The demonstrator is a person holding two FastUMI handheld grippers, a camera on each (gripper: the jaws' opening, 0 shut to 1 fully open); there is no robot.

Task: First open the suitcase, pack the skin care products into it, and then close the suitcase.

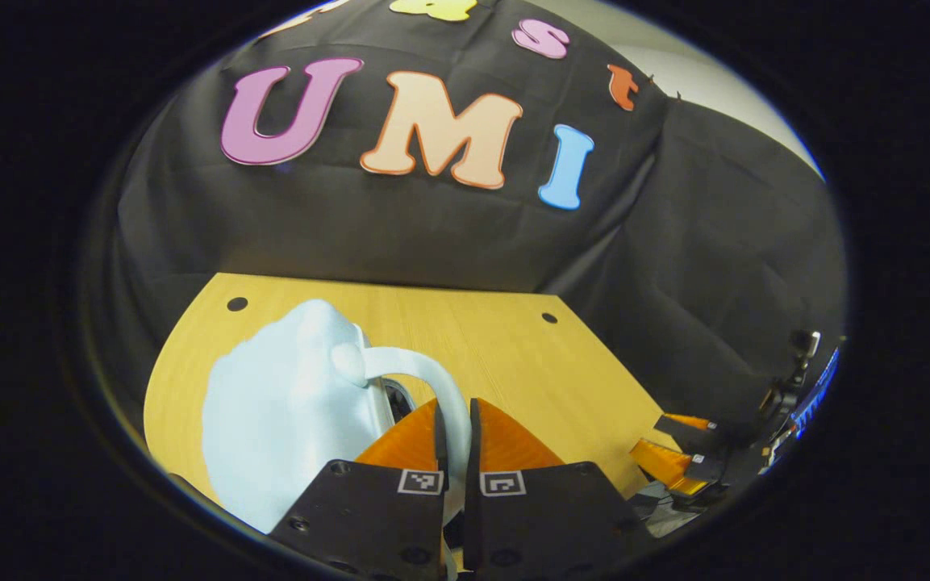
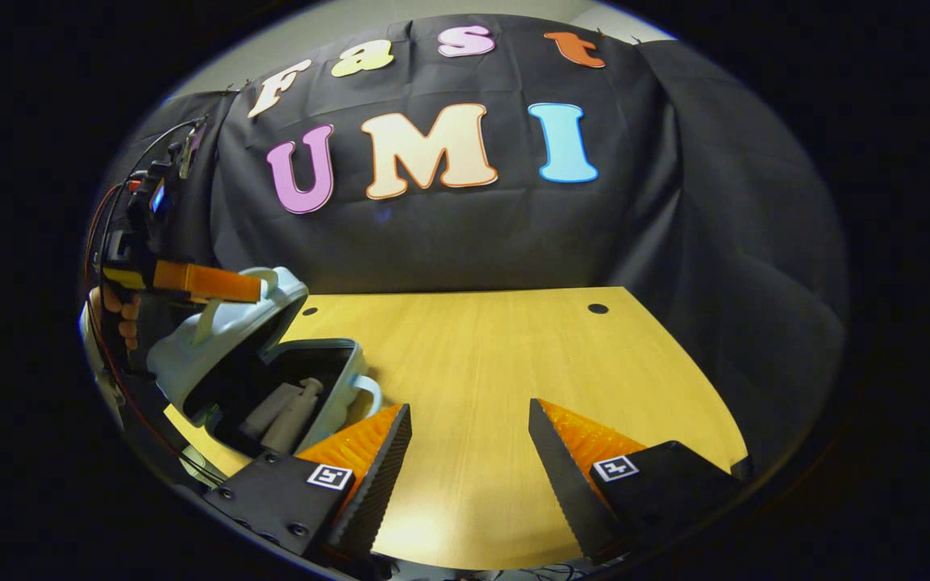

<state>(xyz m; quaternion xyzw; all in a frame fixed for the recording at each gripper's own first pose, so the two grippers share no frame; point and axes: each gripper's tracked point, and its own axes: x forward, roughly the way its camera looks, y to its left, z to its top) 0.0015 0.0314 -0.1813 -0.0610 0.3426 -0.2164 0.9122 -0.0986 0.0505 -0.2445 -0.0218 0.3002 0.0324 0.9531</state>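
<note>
Gripping the lid's handle [image 1: 440,387], the left hand-held gripper [image 1: 455,420] has both orange fingers pressed against the pale loop, which runs up between them. That hold, I judge, is for swinging the lid [image 1: 287,420] down, since the products already lie inside. From this camera the lid is a smooth, pale blue-white shell just beyond the fingers, over the left part of the tabletop [image 1: 513,355].

Nearest in the right gripper view, the right hand-held gripper [image 2: 469,440] hangs with its fingers spread wide and nothing between them, above bare wood, probably waiting clear of the lid's path. Farther left, the suitcase [image 2: 327,379] sits at the tabletop's left edge, lid tilted up and partly open. Its dark interior holds two pale bottles [image 2: 283,411] lying side by side. A second handle loop sticks out on the base's near side. Beyond, a person's hand [image 2: 114,311] holds the left gripper at the lid's top.
</note>
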